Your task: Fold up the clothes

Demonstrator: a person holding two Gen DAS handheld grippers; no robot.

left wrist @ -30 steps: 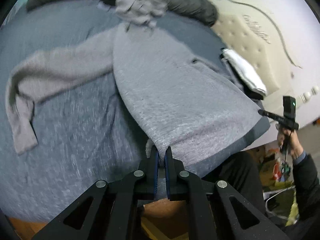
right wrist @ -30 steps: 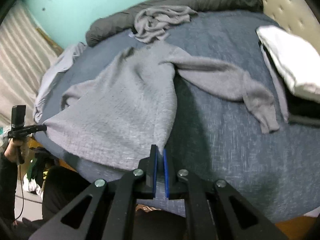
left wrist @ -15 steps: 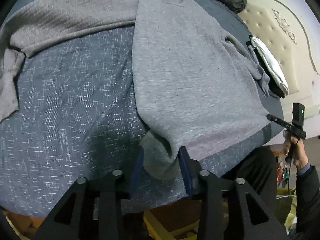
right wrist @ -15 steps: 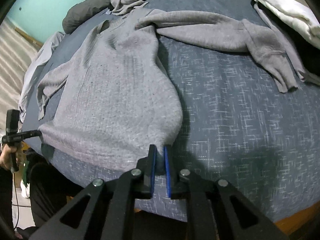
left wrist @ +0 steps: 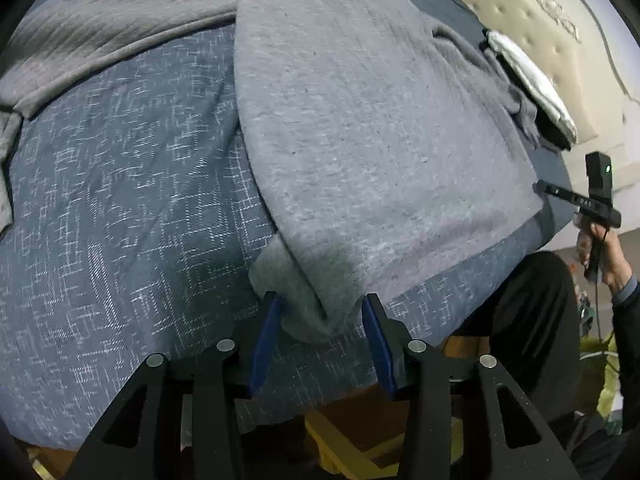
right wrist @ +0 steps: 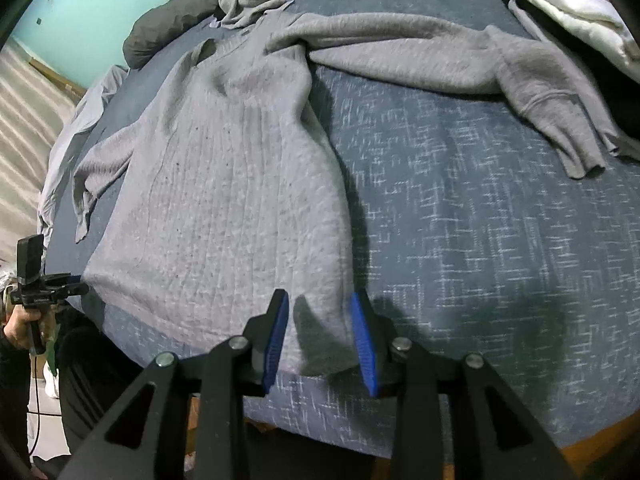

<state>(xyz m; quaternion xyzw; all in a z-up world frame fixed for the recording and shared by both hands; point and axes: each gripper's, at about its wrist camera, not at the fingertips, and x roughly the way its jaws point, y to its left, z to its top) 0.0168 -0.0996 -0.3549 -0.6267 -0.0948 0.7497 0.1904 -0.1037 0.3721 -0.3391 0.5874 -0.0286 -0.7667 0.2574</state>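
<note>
The grey sweater (right wrist: 224, 200) lies spread flat on the blue bed (right wrist: 460, 240), hem at the near edge, one sleeve (right wrist: 440, 60) stretched sideways. The left gripper (left wrist: 318, 316) has its fingers parted, pads clear of the bunched hem corner lying between them. The right gripper (right wrist: 318, 316) is opening, the other hem corner loose between its fingers.
</note>
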